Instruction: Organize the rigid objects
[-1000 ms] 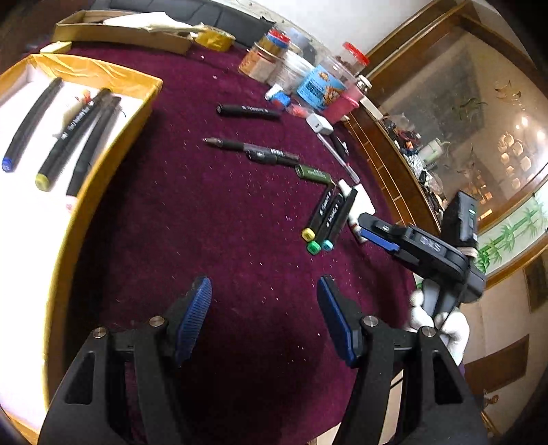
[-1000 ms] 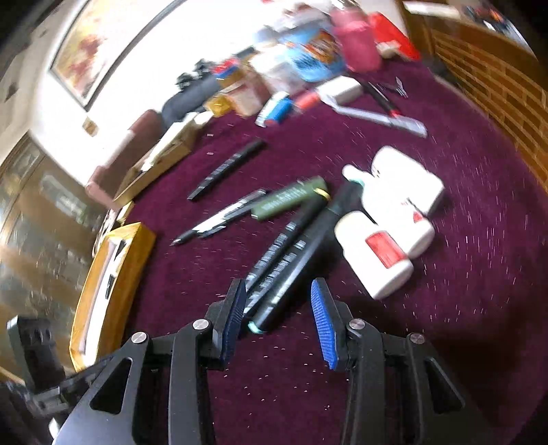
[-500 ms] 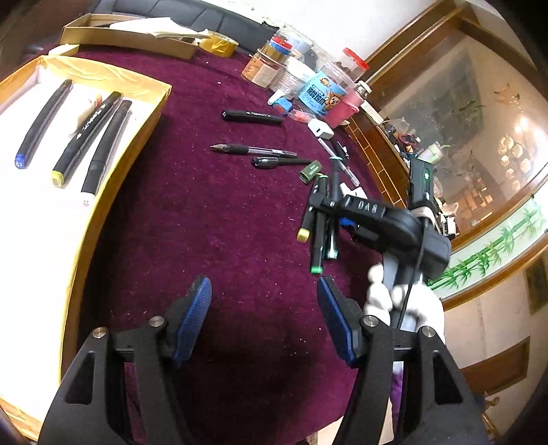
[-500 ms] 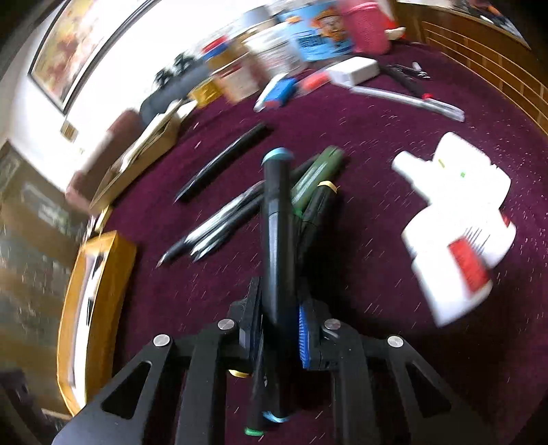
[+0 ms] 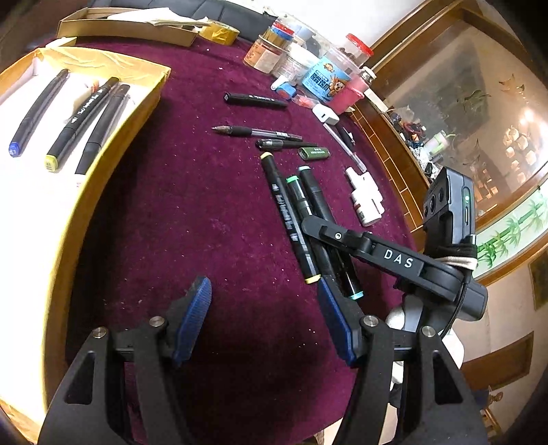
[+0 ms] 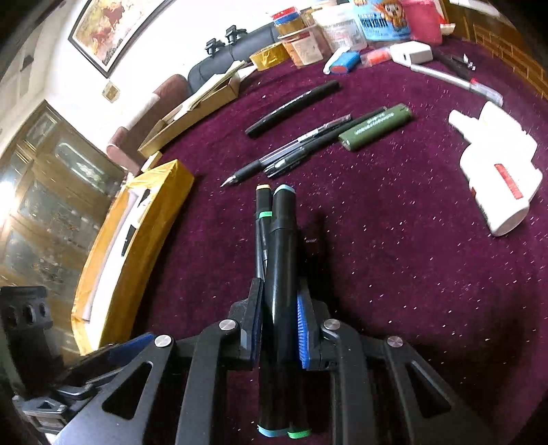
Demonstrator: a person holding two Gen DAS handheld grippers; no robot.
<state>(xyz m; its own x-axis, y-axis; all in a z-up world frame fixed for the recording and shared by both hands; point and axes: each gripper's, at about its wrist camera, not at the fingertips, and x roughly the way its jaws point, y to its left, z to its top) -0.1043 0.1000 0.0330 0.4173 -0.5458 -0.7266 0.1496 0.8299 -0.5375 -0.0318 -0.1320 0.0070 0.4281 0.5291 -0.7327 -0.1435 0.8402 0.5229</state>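
A worktop draped in plush maroon velvet is sitting among glass-fronted wooden cabinets, as the right gripper is clamping slim black markers above it; the left gripper is hanging spread and empty beside a gold-edged tray.

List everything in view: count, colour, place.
markers: three, black with teal, green, yellow caps, bunched at the right claw
boxed markers: three, black, in the yellow box
pens: three, black, loose on the cloth
lighter: one, green, beside the pens
white bottles: apparently two, white, right side
charger: one, white, near the jars
jars: several, mixed colours, far edge
cardboard box: one, brown, far left
table cloth: maroon
left claw: open, empty
right claw: shut on markers
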